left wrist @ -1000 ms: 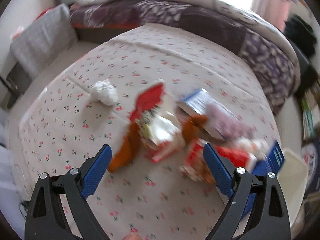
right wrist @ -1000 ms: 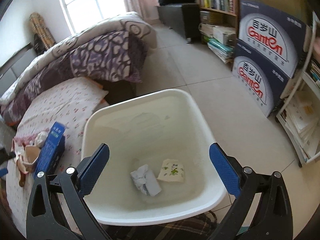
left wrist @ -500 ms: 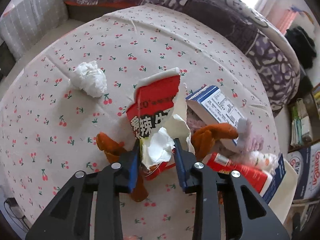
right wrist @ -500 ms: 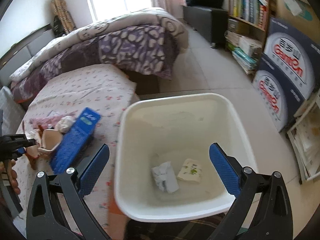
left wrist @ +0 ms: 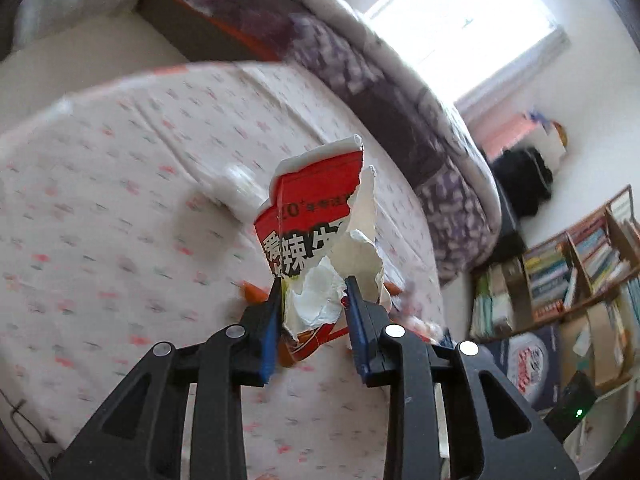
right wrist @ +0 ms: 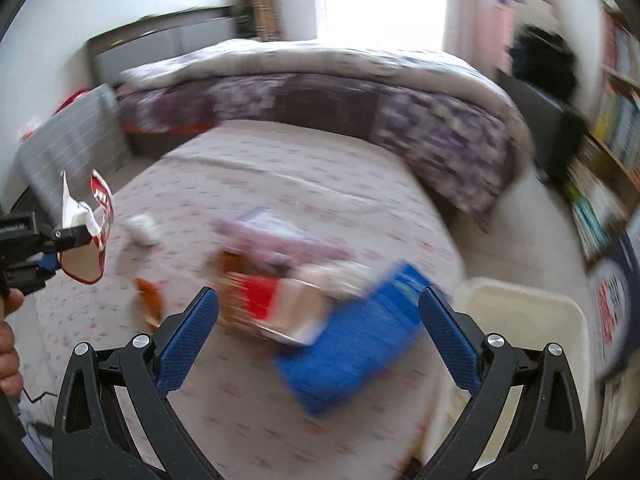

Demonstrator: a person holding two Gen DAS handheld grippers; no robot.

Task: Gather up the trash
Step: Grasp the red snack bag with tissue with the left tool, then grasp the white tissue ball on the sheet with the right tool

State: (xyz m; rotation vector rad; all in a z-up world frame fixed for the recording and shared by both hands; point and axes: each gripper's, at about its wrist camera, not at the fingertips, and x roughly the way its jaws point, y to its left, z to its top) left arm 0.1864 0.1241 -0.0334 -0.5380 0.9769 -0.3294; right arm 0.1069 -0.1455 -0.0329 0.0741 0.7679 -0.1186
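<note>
The left tool (left wrist: 312, 300) is pinched on a torn red-and-white wrapper (left wrist: 316, 236), its blue pads (left wrist: 269, 332) pressing the crumpled lower part from both sides — the wrapper stands above the bed (left wrist: 120, 200), clear of the sheet. The right tool (right wrist: 318, 316) is spread wide with nothing between its fingers, hanging over the near clutter.

Handling, as a judgement: the wrapper is light, thin and easily crushed. It offers no stiffness, so take it at the bunched middle where layers stack; a torn edge would likely slip or rip. The blue box (right wrist: 356, 340) looks stiffer and should be gripped across its narrow sides.

Only the left wrist view shows the contact between pads and wrapper. The right wrist view adds what that one lacks — the left tool (right wrist: 52, 248) from the side at far left, the white tissue ball (right wrist: 142, 229) on the sheet, and the white bin (right wrist: 516, 312) at near right beside the bed.
</note>
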